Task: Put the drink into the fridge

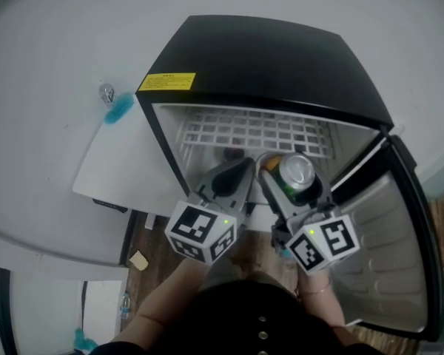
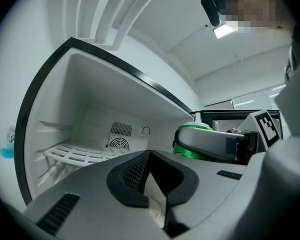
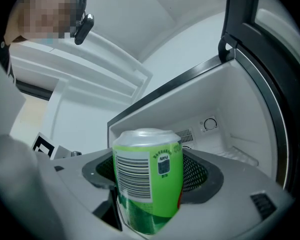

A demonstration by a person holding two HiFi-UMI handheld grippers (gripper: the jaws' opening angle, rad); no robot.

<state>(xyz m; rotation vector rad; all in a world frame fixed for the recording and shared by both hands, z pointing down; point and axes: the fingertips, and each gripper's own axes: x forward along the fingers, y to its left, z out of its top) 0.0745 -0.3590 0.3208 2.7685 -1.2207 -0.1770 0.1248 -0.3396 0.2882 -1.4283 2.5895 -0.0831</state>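
Observation:
The drink is a green can [image 1: 297, 170] with a silver top, standing upright between the jaws of my right gripper [image 1: 294, 180], which is shut on it. In the right gripper view the can [image 3: 150, 179] fills the jaws [image 3: 152, 204], barcode toward the camera, just in front of the fridge opening. The black mini fridge [image 1: 259, 58] stands with its door [image 1: 399, 250] swung out to the right. A white wire shelf [image 1: 251, 132] sits inside. My left gripper [image 1: 231, 177] hovers beside the can at the opening, jaws shut and empty [image 2: 152, 184]. The can's green edge [image 2: 187, 151] shows to its right.
A thermostat dial [image 3: 209, 124] and a vent [image 2: 121, 143] are on the fridge's back wall. A yellow label [image 1: 166, 81] is on the fridge top. A white panel [image 1: 126, 161] lies left of the fridge, with a blue object [image 1: 118, 109] by it. Wooden floor shows below.

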